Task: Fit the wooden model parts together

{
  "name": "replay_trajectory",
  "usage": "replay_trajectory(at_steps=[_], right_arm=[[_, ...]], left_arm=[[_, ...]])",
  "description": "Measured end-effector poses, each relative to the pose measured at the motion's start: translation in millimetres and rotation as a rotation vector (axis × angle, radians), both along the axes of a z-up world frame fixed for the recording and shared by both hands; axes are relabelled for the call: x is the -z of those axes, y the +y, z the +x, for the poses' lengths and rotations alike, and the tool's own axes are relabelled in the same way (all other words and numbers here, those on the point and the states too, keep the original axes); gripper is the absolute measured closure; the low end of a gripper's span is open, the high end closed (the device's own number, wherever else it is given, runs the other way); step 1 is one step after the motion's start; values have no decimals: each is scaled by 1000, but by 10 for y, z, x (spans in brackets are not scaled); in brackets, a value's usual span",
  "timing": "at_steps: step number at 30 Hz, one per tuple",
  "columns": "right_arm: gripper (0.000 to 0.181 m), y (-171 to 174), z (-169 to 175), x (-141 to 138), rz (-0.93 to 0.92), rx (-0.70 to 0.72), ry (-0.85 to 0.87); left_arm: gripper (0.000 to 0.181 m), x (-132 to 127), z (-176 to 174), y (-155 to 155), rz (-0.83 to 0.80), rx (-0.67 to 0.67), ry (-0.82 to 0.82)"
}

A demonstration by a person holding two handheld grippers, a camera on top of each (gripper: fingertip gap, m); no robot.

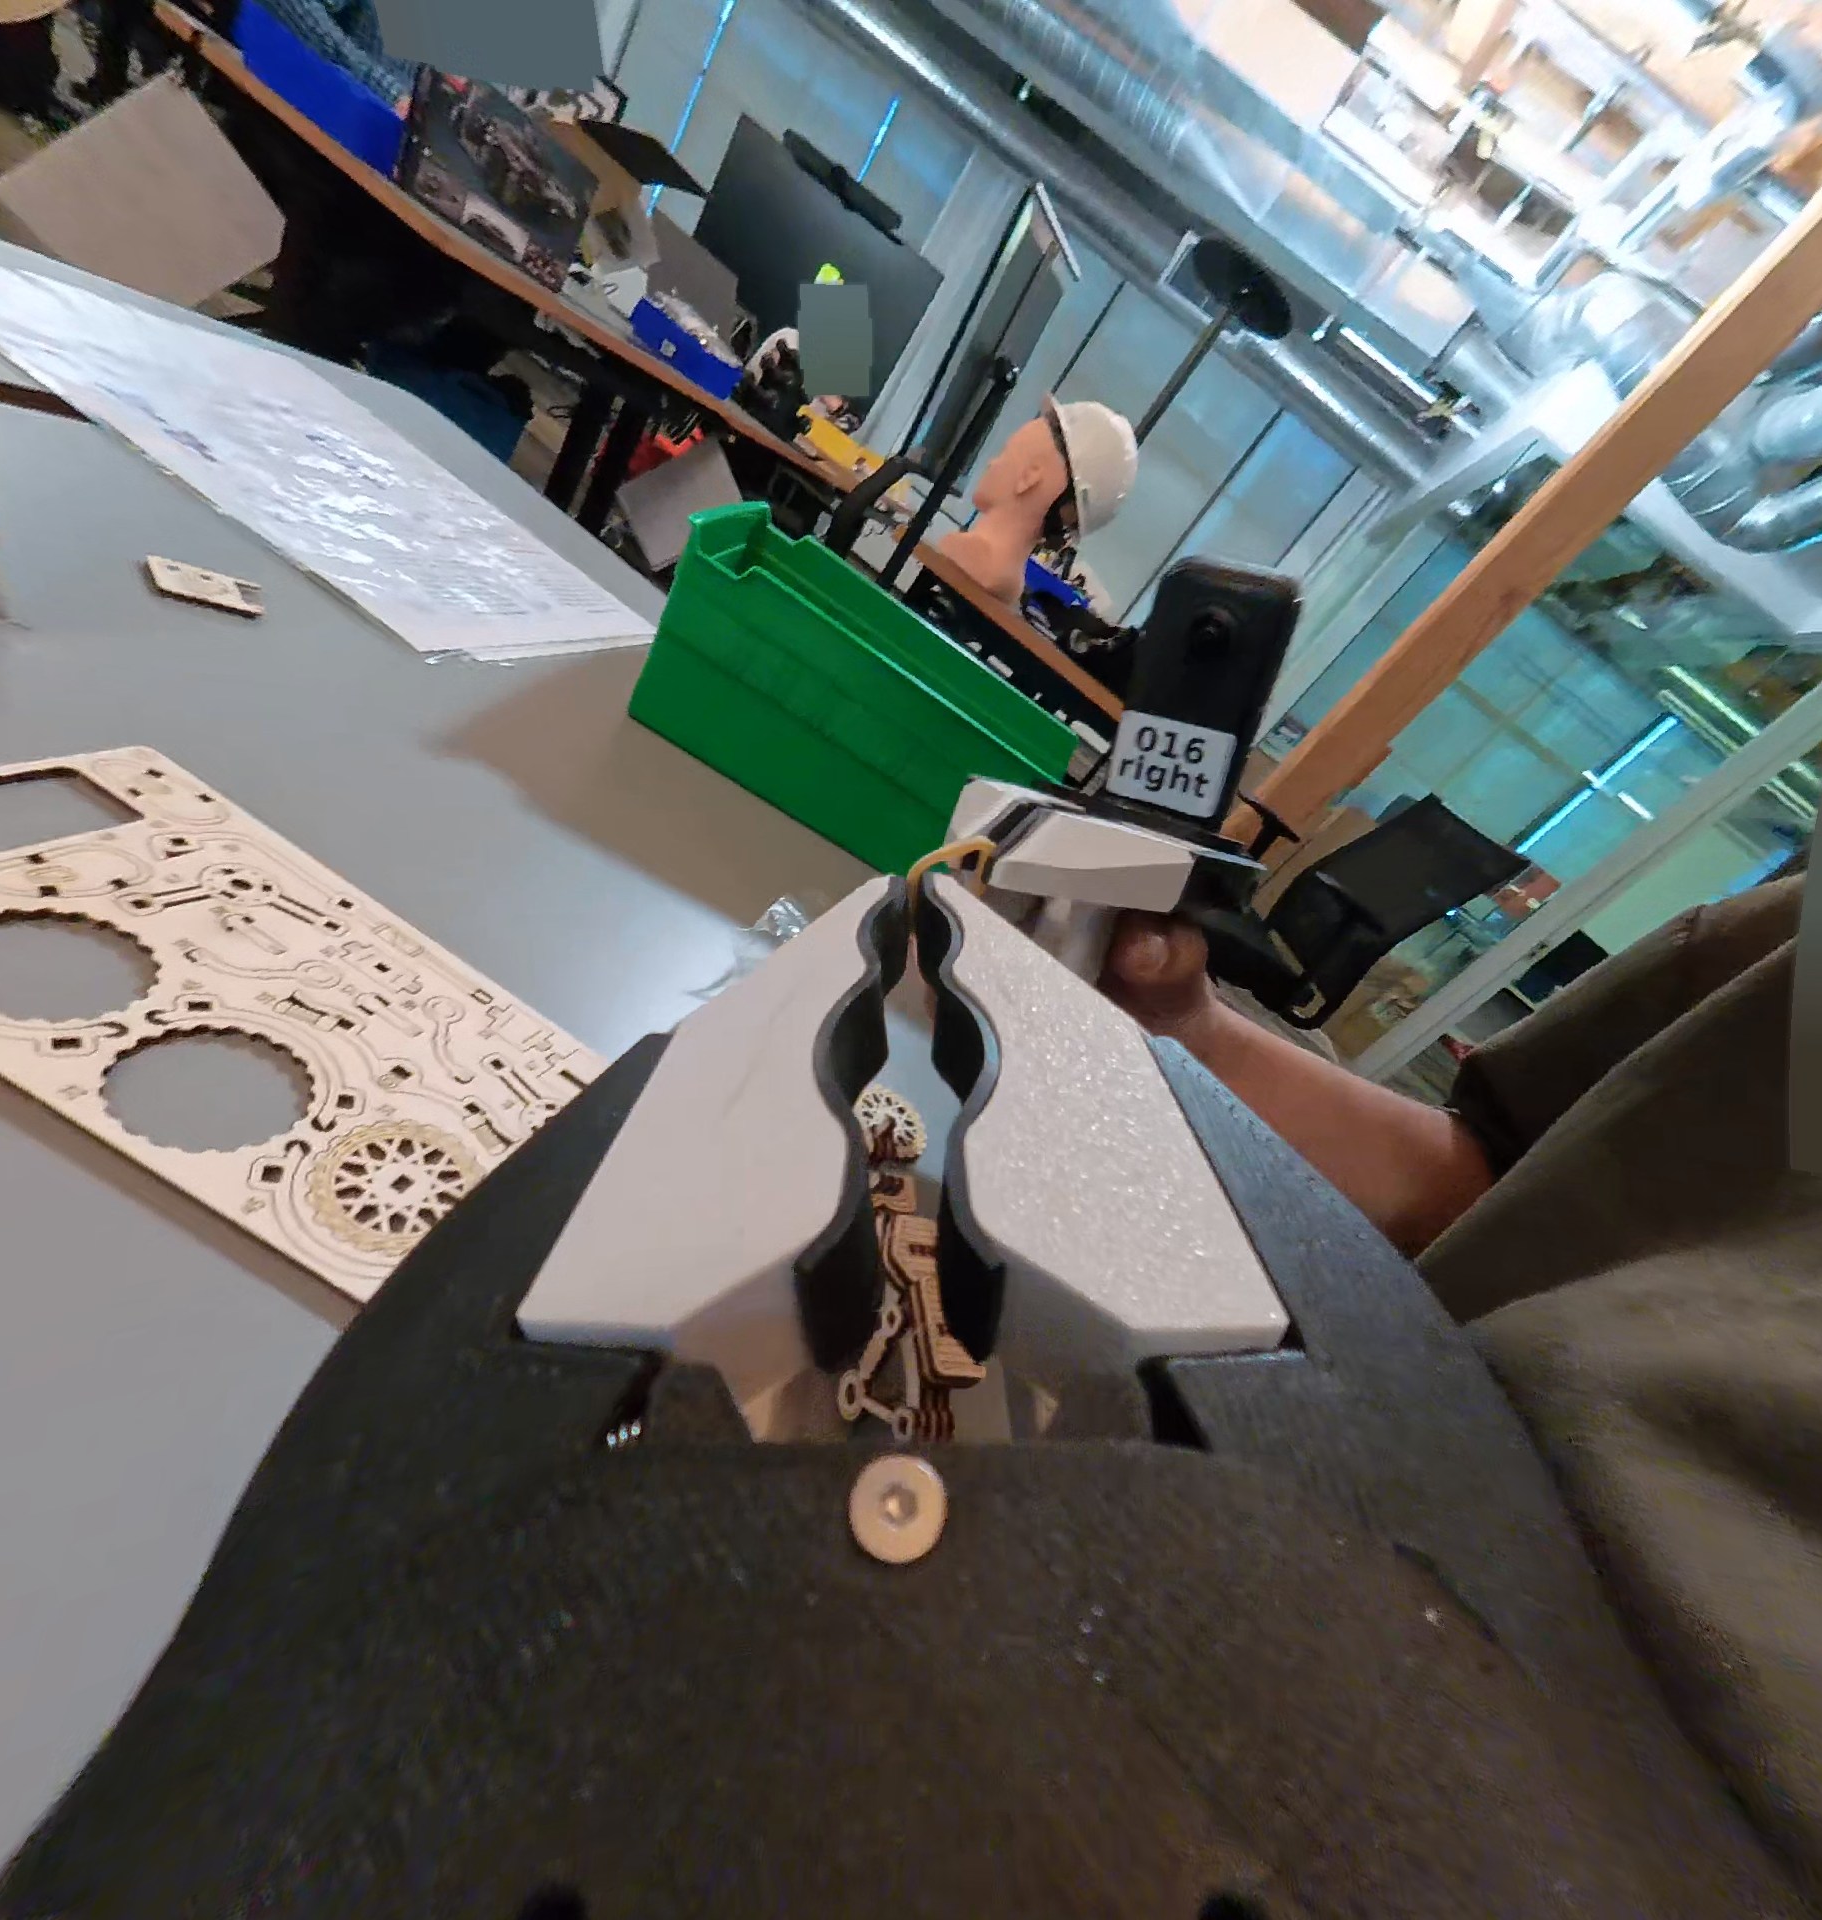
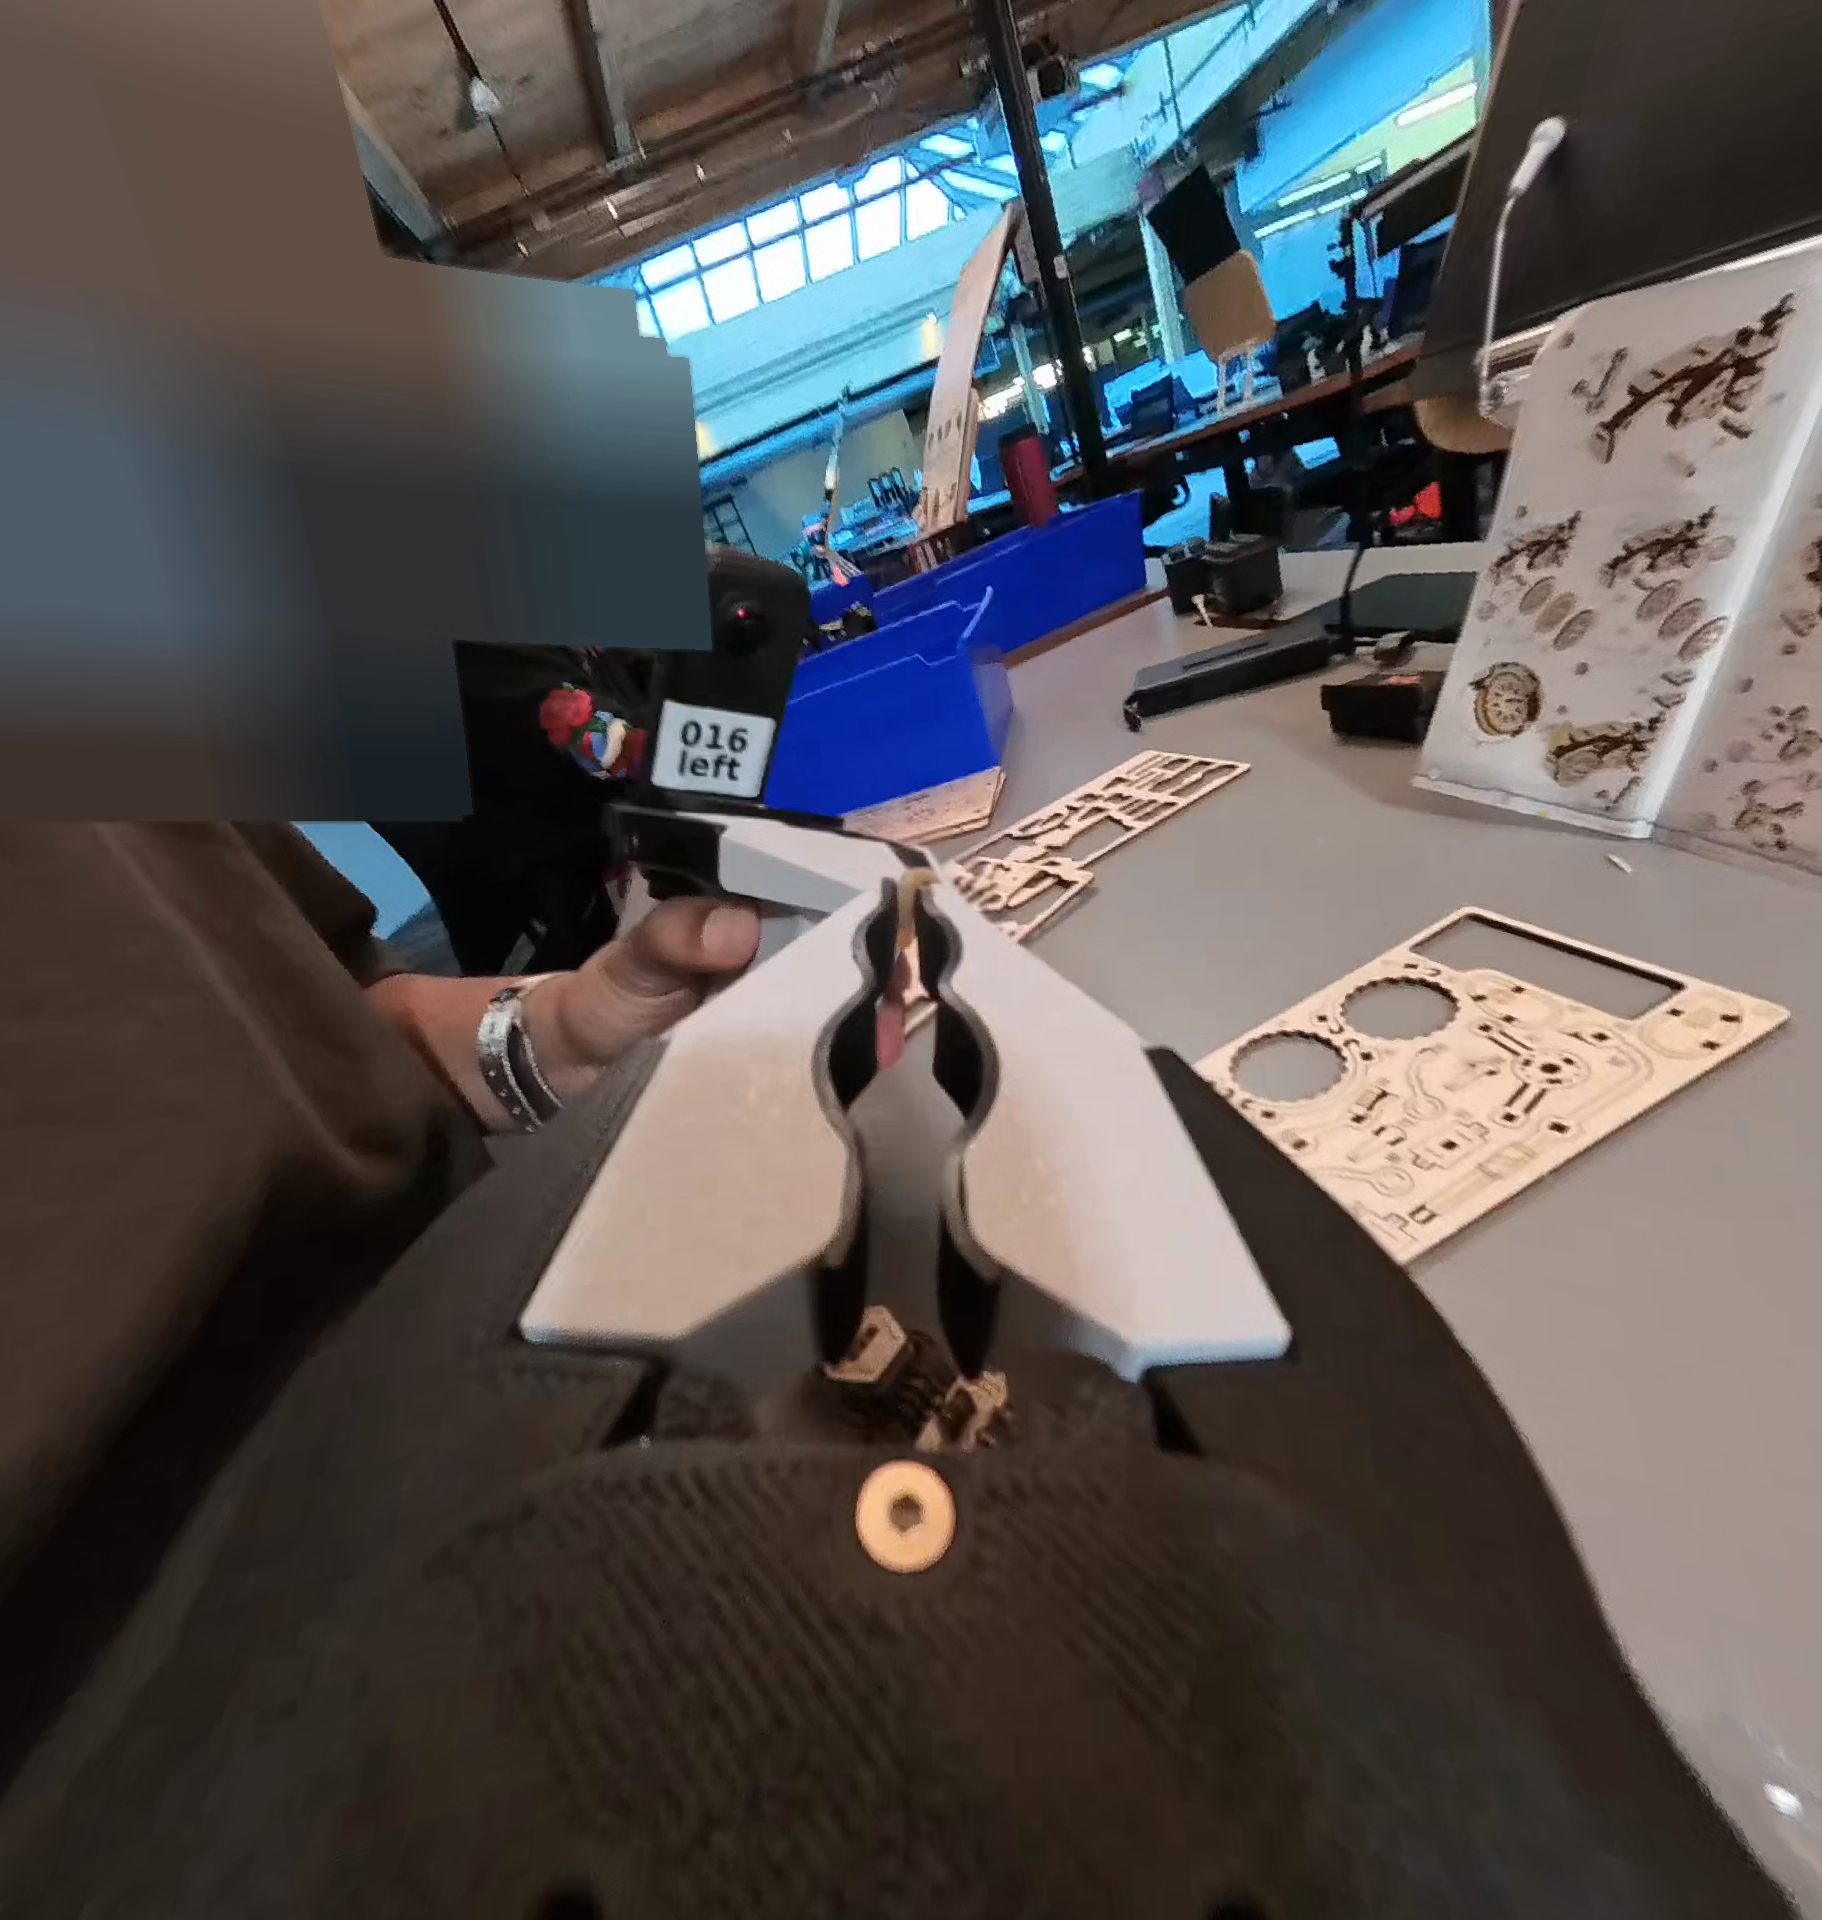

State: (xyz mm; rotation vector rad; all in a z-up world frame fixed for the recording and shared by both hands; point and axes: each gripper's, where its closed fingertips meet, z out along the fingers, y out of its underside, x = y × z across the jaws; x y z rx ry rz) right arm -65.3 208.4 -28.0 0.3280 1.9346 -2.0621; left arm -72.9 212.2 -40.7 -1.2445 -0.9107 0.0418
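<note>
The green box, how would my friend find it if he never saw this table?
Start at the grey table in the left wrist view and look to its far edge. The green box sits there, beyond the white paper sheet. It is the only bright green thing; the other bins behind it are blue.

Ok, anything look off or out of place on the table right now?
Nothing stands out. The punched wooden sheet lies flat on the table, one small loose piece sits apart by the instruction paper.

Left hand-held gripper (image 1: 912, 914) pinches thin wooden part (image 1: 951, 862).
</note>
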Motion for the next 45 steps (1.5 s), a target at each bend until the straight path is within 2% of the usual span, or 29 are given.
replay_trajectory(at_steps=[2, 5, 7, 8, 13, 16, 21, 26, 33, 41, 45], right_arm=[[178, -26, -15, 48, 36, 40, 47], [181, -18, -211, 211, 157, 174, 101], [181, -7, -280, 250, 212, 210, 94], [181, 17, -329, 233, 215, 248, 107], [181, 65, -303, 2, 96, 266, 109], [178, 15, -137, -17, 46, 168, 101], [173, -26, 51, -9, -29, -70, -168], [169, 29, 127, -108, -117, -209, -350], [166, 18, 187, -18, -63, -257, -368], [171, 39, 151, -10, -72, -252, -378], [178, 37, 150, -4, -72, -249, -369]], left_arm=[[181, 57, -26, -12, -1, -11, -27], [181, 36, -35, -43, 45, -7, -42], [181, 56, -25, -21, 11, 2, -29], [181, 46, -27, -26, 3, -8, -20], [181, 122, -81, -91, -13, -36, -58], [181, 119, -73, -84, 2, -19, -60], [181, -53, 68, 29, 92, 102, 9], [181, -155, 193, 97, 178, 216, 28], [181, -127, 266, 150, 96, 246, 87], [177, -152, 227, 91, 163, 226, 60], [167, -170, 223, 72, 202, 235, 41]])
